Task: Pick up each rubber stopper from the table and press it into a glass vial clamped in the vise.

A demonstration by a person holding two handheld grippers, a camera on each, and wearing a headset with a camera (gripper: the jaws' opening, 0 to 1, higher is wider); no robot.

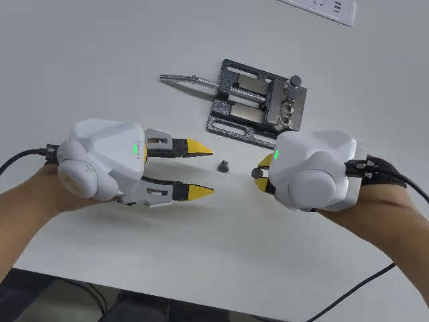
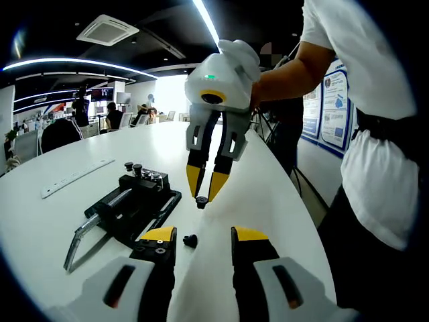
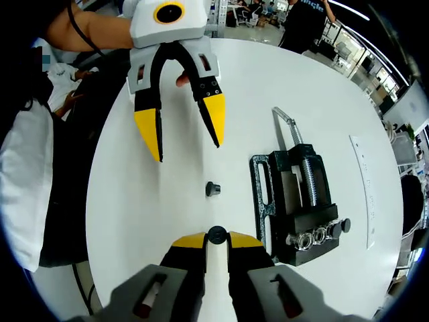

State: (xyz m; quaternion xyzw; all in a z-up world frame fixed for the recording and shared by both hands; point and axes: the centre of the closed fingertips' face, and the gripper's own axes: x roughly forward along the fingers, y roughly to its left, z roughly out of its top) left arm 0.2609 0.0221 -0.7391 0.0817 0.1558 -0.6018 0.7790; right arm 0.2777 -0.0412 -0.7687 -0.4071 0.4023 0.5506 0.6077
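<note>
Between the two grippers, on the white table, lies the loose stopper. It is small, dark and round, and it sits apart from both claws. The right gripper is closed narrowly on a held stopper, a like dark piece pinched between its yellow tips low over the table. I cannot tell whether it touches the surface. The left gripper has its jaws spread wide with nothing between them, and its tips point toward the loose stopper and the right gripper. Beyond the loose stopper a black vise lies flat on the table, with its screw handle sticking out on the side away from the right gripper. A short row of glass vials is clamped in it. Those at one end are capped with dark stoppers and the others stand with open mouths. In the head view the right gripper's white housing sits just in front of the vise's near corner. A clear ruler lies on the table beyond the vise, well apart from it. A black cable trails off the table edge by the person's right arm.
</note>
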